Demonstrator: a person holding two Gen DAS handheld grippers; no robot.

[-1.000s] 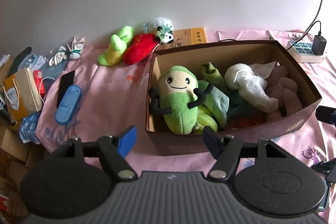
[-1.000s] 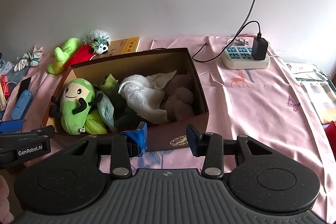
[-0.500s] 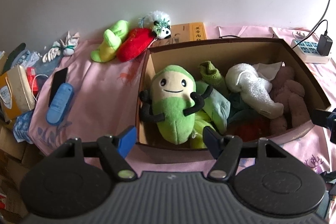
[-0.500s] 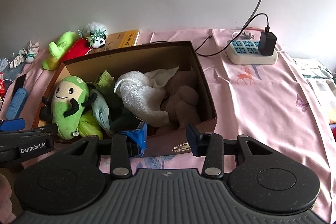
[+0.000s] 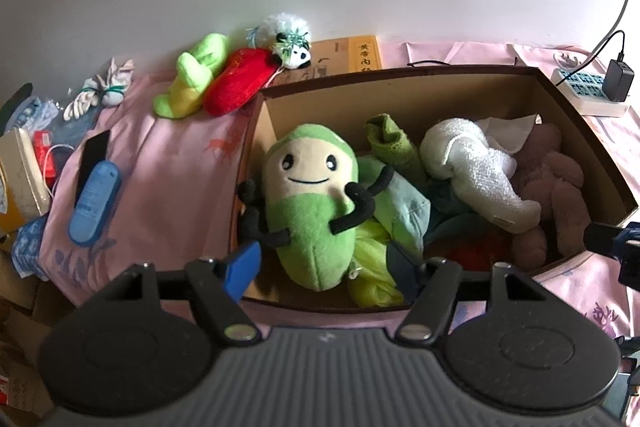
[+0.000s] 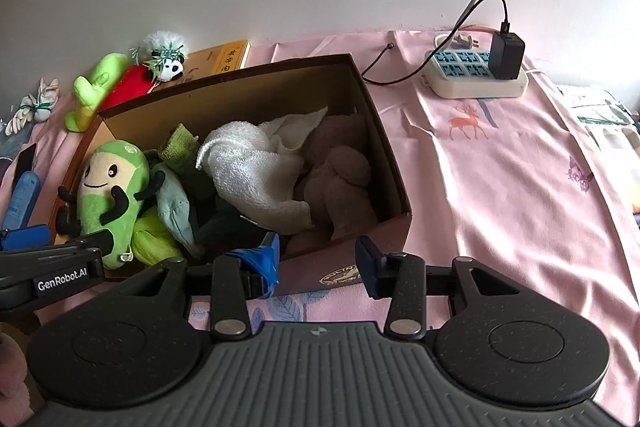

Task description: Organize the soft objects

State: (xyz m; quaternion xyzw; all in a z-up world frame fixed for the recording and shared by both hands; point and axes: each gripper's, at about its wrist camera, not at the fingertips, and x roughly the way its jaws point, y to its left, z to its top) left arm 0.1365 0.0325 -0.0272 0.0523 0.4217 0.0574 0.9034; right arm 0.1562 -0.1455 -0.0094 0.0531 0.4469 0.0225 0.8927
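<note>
A brown cardboard box on the pink cloth holds a green smiling plush, a white towel, a brown plush and green cloths. A lime plush, a red plush and a small panda lie outside, behind the box's left corner. My left gripper is open and empty over the box's near edge, by the green plush. My right gripper is open and empty at the box's front wall.
A white power strip with a black charger and cables sits at the back right. A blue case, a black phone, white gloves and clutter lie at the left. A yellow book lies behind the box.
Both grippers have moved forward and up over the box, so it appears closer and more from above. Both stay open and empty.
</note>
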